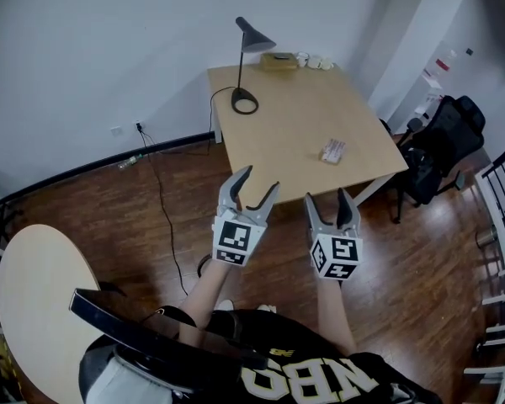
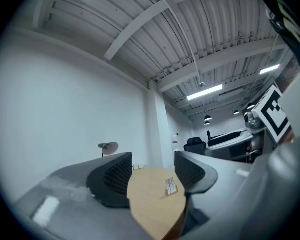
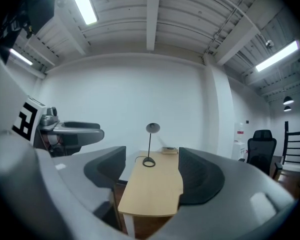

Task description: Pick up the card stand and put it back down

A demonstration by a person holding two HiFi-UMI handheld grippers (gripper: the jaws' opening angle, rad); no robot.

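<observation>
Left gripper (image 1: 259, 179) and right gripper (image 1: 326, 196) hang short of the worktop (image 1: 278, 112), jaws apart, empty. The card stand (image 1: 332, 151) sits near the worktop's right edge; a clumsy approach could knock it off.

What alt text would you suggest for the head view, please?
A person holds the left gripper and right gripper out over a wood floor, both open and empty, short of a wooden table. A small card stand sits near the table's right edge, a black desk lamp at its far left corner.
</observation>
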